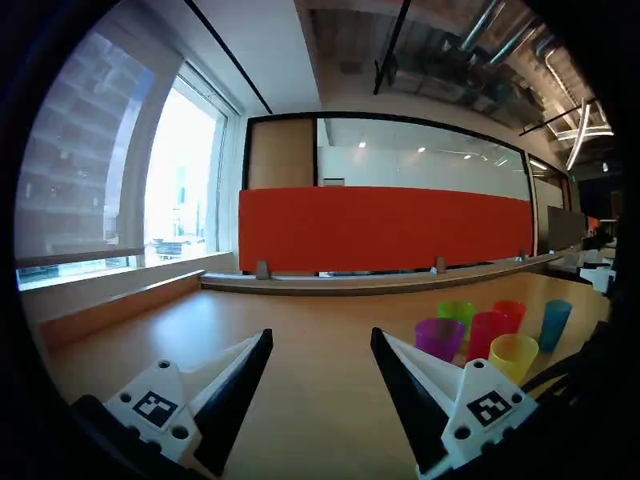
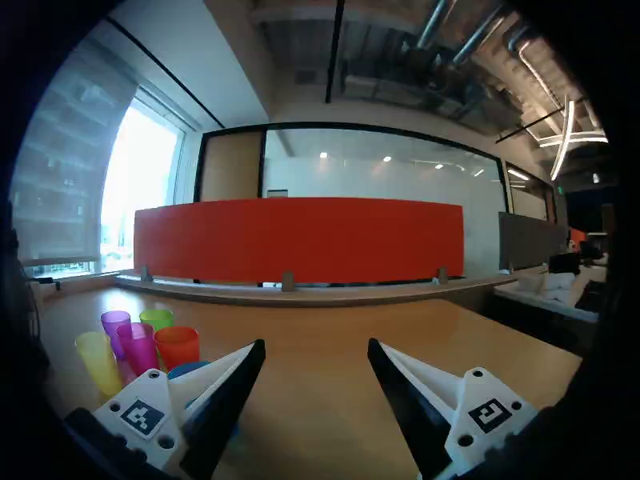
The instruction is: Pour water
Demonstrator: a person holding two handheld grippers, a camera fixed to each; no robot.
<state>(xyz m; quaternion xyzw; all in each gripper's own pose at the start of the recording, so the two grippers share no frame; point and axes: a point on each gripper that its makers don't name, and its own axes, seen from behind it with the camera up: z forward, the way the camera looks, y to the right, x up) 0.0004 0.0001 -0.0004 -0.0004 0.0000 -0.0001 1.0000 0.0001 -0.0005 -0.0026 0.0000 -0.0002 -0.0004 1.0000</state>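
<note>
- The left gripper [image 1: 321, 331] sits at the bottom of the left gripper view. Its white, black-edged fingers are spread wide, with bare table between them and nothing gripped.
- Each finger carries a square black-and-white marker tag [image 1: 154, 406], a block pattern rather than letters.
- The right gripper [image 2: 316, 342] sits at the bottom of the right gripper view. It is just as wide apart and empty, and bears the same kind of tags.
- Both grippers hover over a pale wooden table [image 1: 320, 400].
- Six upright cups of plain translucent plastic cluster at the lower right of the left gripper view.
- The yellow cup [image 1: 513, 358] is nearest, just beside the right-hand finger.
- The purple cup [image 1: 439, 338] and pink cup [image 1: 486, 332] come next, then the green cup [image 1: 456, 314], red cup [image 1: 510, 312] and blue cup [image 1: 554, 324].
- In the right gripper view the same cluster stands at the lower left, with the blue cup [image 2: 192, 370] partly hidden behind the left-hand finger.
- Beyond the table edge a red partition panel [image 1: 384, 228] spans mid-frame.
- A bright window [image 1: 180, 192] is at the upper left, and ceiling pipes [image 2: 448, 32] run along the top.
</note>
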